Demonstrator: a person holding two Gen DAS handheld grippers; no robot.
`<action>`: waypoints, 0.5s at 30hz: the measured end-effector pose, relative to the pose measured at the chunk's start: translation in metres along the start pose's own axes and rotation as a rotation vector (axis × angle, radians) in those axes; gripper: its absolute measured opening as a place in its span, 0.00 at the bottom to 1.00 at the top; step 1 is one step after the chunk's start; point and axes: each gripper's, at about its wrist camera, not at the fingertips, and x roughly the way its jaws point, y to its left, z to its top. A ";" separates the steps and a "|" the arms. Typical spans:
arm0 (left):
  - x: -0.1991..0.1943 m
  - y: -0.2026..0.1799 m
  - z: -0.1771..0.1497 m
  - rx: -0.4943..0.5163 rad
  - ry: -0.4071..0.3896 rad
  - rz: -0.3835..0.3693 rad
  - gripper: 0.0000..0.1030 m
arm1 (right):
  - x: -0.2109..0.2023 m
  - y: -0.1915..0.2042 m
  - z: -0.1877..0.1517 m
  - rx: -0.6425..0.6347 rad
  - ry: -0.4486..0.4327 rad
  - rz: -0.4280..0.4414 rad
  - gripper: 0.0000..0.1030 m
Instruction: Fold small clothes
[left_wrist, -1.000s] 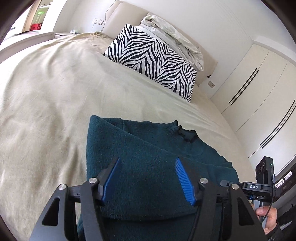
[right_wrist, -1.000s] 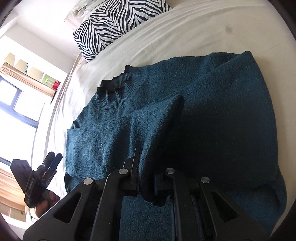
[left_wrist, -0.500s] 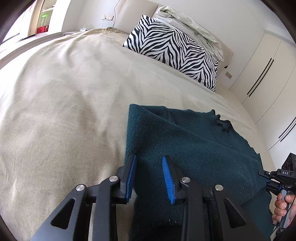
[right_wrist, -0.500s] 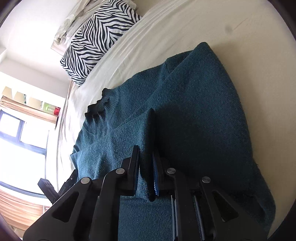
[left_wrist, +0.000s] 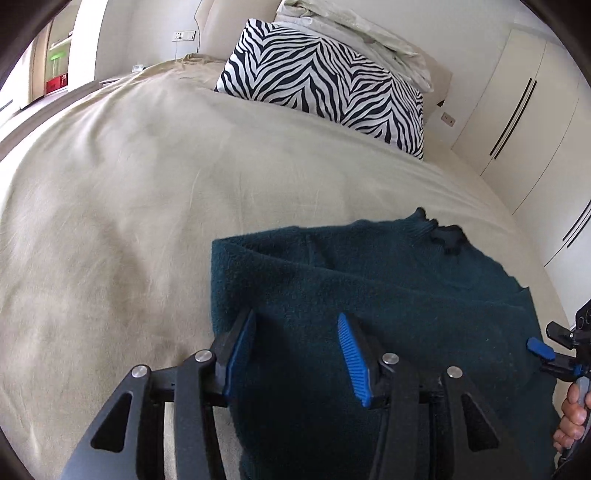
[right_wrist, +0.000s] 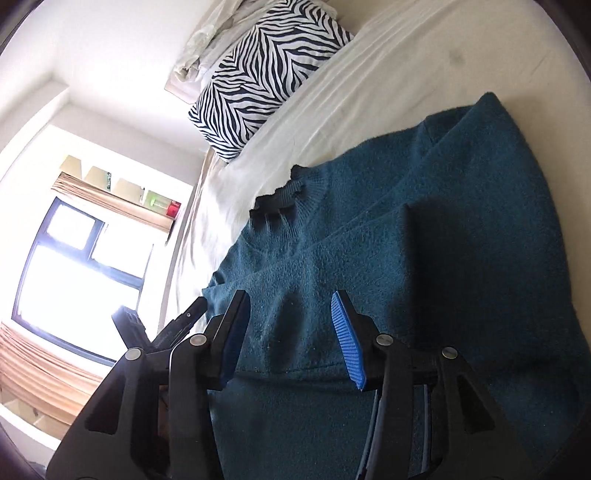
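Open bed (left_wrist: 110, 229) is lying clear left of the sweater (left_wrist: 369, 295), while the zebra pillow (left_wrist: 325, 85) is blocking the bed's head edge, well apart.

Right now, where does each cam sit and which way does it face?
Left wrist: on the left gripper, jaws open, low over the teal sweater, facing up the bed toward the zebra pillow; the person's right hand shows at the right edge.
Right wrist: on the right gripper, jaws open, over the sweater, facing its collar and the window; the left gripper sits at lower left.
Shared: sweater, pillow, bed, and each view catches the other gripper.
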 end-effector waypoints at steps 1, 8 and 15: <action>-0.004 0.002 -0.007 0.003 -0.026 -0.005 0.45 | 0.002 -0.006 -0.003 0.008 0.002 0.017 0.42; -0.018 -0.006 -0.019 0.080 -0.018 0.059 0.45 | -0.036 -0.025 -0.030 0.035 -0.040 0.033 0.42; -0.087 0.015 -0.061 0.059 -0.038 0.054 0.50 | -0.146 -0.068 -0.091 0.156 -0.194 -0.065 0.45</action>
